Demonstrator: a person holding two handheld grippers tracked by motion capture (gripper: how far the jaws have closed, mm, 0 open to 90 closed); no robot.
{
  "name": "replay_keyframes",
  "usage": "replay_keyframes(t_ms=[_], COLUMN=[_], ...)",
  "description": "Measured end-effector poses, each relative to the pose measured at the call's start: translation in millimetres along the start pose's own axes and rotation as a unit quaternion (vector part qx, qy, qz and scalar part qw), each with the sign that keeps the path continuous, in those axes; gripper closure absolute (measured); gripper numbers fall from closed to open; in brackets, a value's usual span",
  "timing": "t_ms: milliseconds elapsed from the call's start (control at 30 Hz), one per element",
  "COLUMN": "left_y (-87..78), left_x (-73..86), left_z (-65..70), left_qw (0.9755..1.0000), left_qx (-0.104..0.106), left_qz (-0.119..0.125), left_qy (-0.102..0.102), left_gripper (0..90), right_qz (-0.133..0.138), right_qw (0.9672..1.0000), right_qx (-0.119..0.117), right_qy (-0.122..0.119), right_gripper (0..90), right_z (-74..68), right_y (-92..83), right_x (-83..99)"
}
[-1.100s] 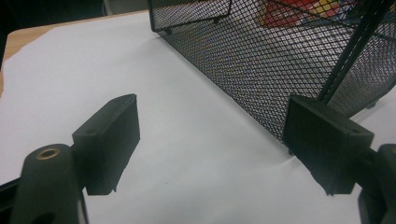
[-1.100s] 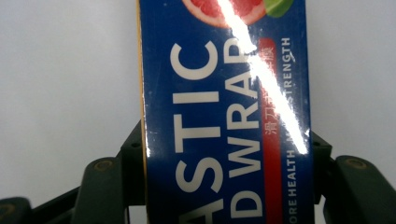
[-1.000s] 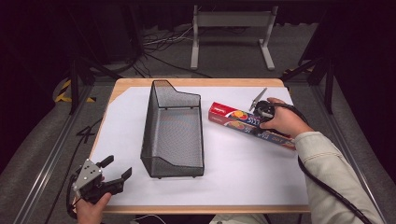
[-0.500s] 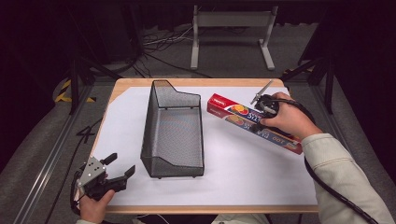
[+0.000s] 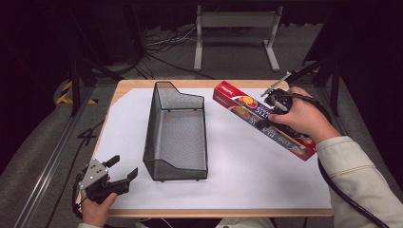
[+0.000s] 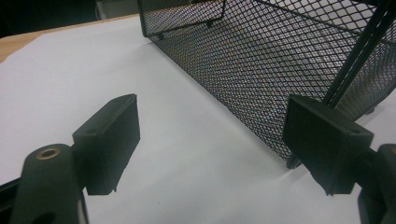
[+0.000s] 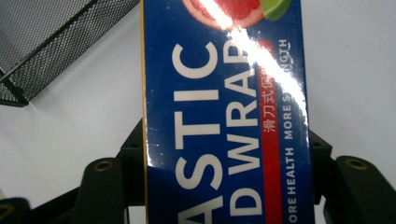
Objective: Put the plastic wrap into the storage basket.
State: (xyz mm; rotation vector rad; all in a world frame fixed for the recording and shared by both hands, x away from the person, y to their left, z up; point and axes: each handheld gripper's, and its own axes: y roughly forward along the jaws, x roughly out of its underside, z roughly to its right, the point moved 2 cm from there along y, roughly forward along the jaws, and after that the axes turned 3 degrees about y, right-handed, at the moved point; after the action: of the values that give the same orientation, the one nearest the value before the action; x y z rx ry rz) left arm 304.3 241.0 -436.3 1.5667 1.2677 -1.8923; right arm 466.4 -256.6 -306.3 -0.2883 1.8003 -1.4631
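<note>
Item: plastic wrap box (image 5: 264, 119), long, blue and red, printed with fruit. Held off the table, clamped across its width by the right gripper (image 5: 272, 114), whose jaws press on its two long sides; in the right gripper view the box (image 7: 224, 116) runs straight ahead from between the jaws, lettering reading along its length. Long axis: a diagonal in the high view, the red end ahead and to the left of the right gripper, the other end trailing back past the person's wrist. The grip sits a little behind the middle, so more of the box projects forward of the jaws.

Item: wire mesh basket (image 5: 177, 133), black, open-topped, long and narrow, standing on the white sheet (image 5: 247, 175). Lies to the left of the right gripper, apart from the box; its length runs away from the person, so box and basket are not parallel. Judgement: a move into the basket turns on swinging the box's axis into line with the basket's length before lowering.

Item: left gripper (image 5: 121, 174), jaws spread wide, holding nothing, at the near left corner of the table (image 5: 128, 90). The basket's near corner (image 6: 299, 112) stands just ahead and to its right, not touched. The right gripper is the one engaged; the left is nearer the basket.
</note>
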Motion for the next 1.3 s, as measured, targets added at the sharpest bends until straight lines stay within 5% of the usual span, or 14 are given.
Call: replay_keyframes(t_ms=[200,533,767,1300], left_y=[0.0,-0.3,-0.8,-0.7], left_x=[0.2,0.1,-0.1,-0.1], left_z=[0.0,-0.3,-0.5,-0.7], left_qw=[1.0,1.0,1.0,1.0], left_qx=[-0.001,-0.001,-0.001,0.0], left_qz=[0.001,0.001,0.002,0.002], left_qy=[-0.002,-0.002,-0.001,0.0], left_gripper=[20.0,20.1,20.1,20.1], right_qz=[0.007,0.019,0.034,0.04], right_qw=[0.9991,0.9971,0.9935,0.9907], right_qx=[0.036,0.042,0.031,0.005], right_qy=[0.023,0.061,0.104,0.13], right_gripper=[39.7,40.1,40.2,40.1], right_z=[-9.0,-26.6,-51.0,-92.9], right_y=[-10.7,-13.0,-18.0,-13.9], right_x=[-0.2,-7.4,-18.8,-48.9])
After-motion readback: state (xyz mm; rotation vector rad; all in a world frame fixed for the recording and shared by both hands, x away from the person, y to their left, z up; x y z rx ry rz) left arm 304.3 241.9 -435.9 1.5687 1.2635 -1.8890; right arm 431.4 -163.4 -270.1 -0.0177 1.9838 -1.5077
